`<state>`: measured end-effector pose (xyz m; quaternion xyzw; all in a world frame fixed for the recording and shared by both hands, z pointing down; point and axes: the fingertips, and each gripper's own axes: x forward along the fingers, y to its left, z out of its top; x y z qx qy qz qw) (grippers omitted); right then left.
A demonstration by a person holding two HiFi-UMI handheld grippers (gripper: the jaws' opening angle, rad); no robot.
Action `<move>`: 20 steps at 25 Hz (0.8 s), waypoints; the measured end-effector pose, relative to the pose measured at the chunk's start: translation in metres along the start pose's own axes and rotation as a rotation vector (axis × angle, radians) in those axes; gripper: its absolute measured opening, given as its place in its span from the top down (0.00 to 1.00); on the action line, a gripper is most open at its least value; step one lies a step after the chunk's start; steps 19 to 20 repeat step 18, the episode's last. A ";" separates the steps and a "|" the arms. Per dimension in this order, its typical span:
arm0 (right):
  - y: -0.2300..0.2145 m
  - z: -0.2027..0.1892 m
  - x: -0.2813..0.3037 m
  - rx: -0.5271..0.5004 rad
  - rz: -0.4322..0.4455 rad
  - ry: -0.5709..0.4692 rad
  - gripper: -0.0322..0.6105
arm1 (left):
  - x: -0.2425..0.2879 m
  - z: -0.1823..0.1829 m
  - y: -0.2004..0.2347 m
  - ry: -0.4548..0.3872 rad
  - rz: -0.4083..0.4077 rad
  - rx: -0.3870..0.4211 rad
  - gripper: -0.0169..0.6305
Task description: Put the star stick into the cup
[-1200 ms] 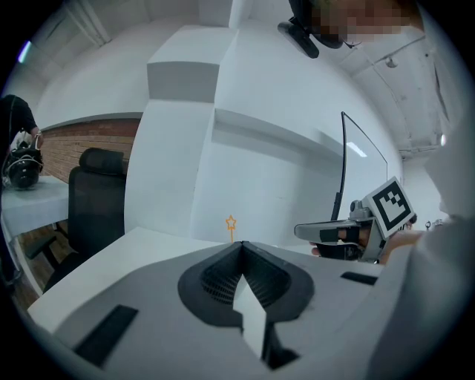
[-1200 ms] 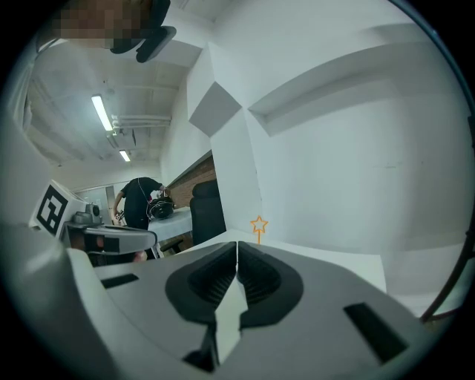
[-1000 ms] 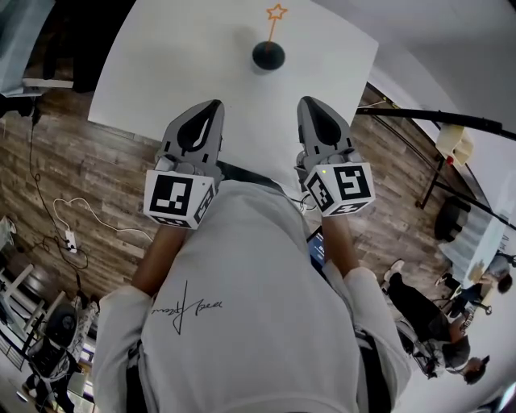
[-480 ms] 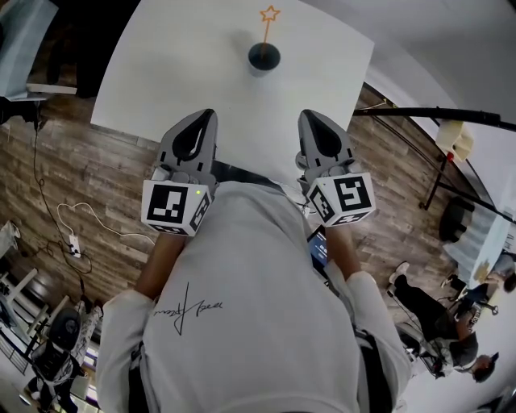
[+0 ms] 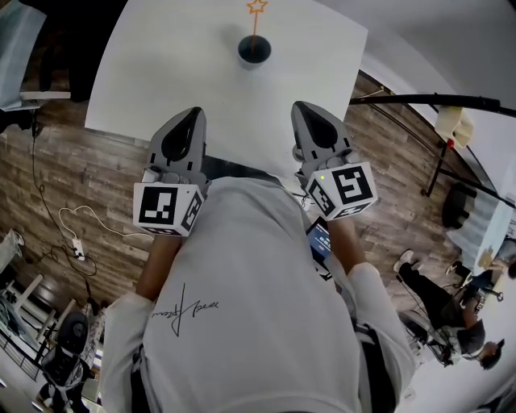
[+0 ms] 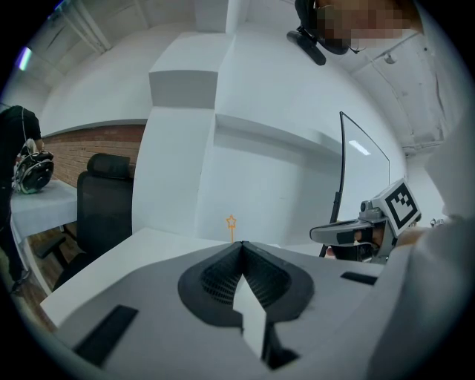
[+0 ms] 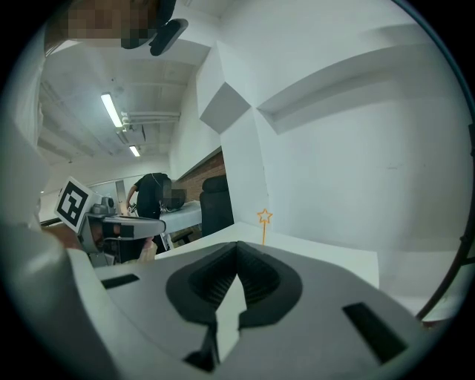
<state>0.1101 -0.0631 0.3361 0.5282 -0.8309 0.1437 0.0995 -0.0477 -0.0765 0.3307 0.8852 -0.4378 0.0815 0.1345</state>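
Stick, thin and orange with an outlined star on top (image 5: 256,6) — this star stick stands upright in a small dark round cup (image 5: 253,50), the star rising above the rim. The cup sits near the far edge of a white square desk (image 5: 161,73).

Well apart from the cup, at the desk's near edge, the person holds two grey grippers side by side, both pointing toward it. The left gripper (image 5: 189,121) has its fingers clenched together on nothing; its own view shows the ribbed black inner faces meeting in one seam, with the star stick (image 6: 231,221) small beyond the tip. The right gripper (image 5: 305,113) matches it — fingers pressed together, empty, the star stick (image 7: 264,217) showing just above them.

Below the grippers is the person's white long-sleeved shirt (image 5: 242,306). A brown wood-plank floor (image 5: 81,169) surrounds the desk, with a white cable (image 5: 68,214) lying on it at left. A black office chair (image 6: 104,208) stands beside the desk.
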 end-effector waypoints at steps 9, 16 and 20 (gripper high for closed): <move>0.001 0.009 0.008 -0.035 0.034 -0.004 0.94 | 0.004 0.001 0.003 0.008 -0.011 0.005 0.96; 0.003 0.013 0.015 -0.050 0.058 0.003 0.94 | 0.008 0.002 0.004 0.010 -0.015 0.003 0.96; 0.003 0.014 0.016 -0.050 0.062 0.005 0.94 | 0.010 0.002 0.003 0.009 -0.016 0.002 0.96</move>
